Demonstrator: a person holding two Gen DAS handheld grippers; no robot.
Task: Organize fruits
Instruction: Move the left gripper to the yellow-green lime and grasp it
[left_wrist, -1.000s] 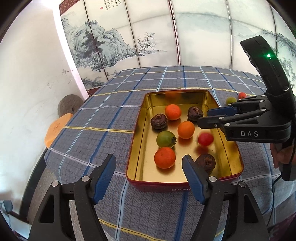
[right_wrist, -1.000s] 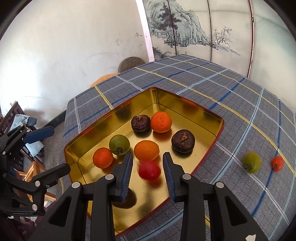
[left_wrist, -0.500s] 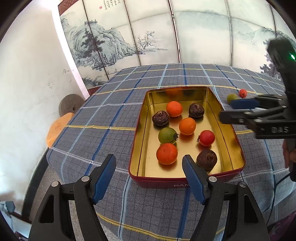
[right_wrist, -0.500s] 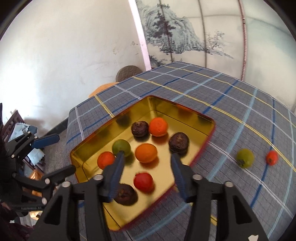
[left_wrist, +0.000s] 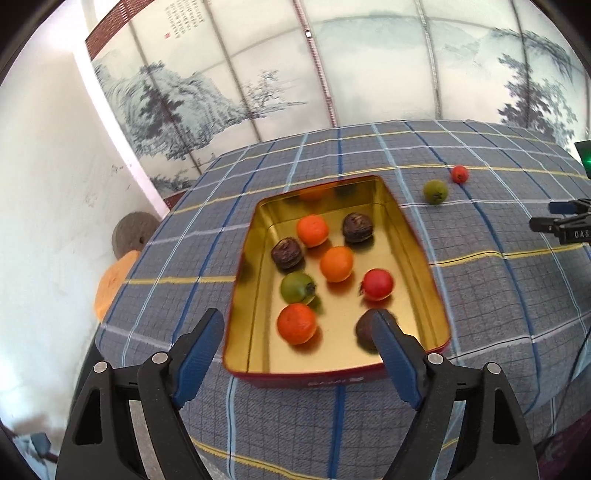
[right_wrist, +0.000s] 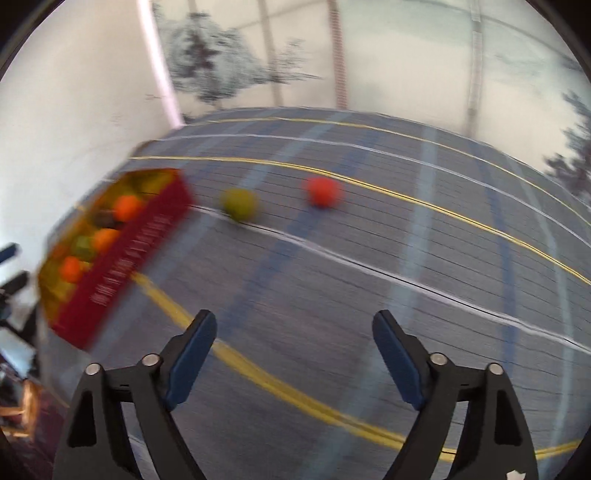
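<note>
1. Plaid cloth covers your counter (left_wrist: 480, 288), with a painted landscape screen (left_wrist: 258, 74) behind.
2. Your gold tin (left_wrist: 421, 254) holds seven fruits; a green fruit (left_wrist: 435, 191) and a small red fruit (left_wrist: 460, 174) lie on the cloth beyond it.
3. Your right wrist view is motion-blurred; the tin's contents smear.
4. Your left hand-held gripper (left_wrist: 297, 341) hovers wide and empty at the tin's near end; your right hand-held gripper (right_wrist: 294, 345) gapes wide, empty, short of both loose fruits.
</note>
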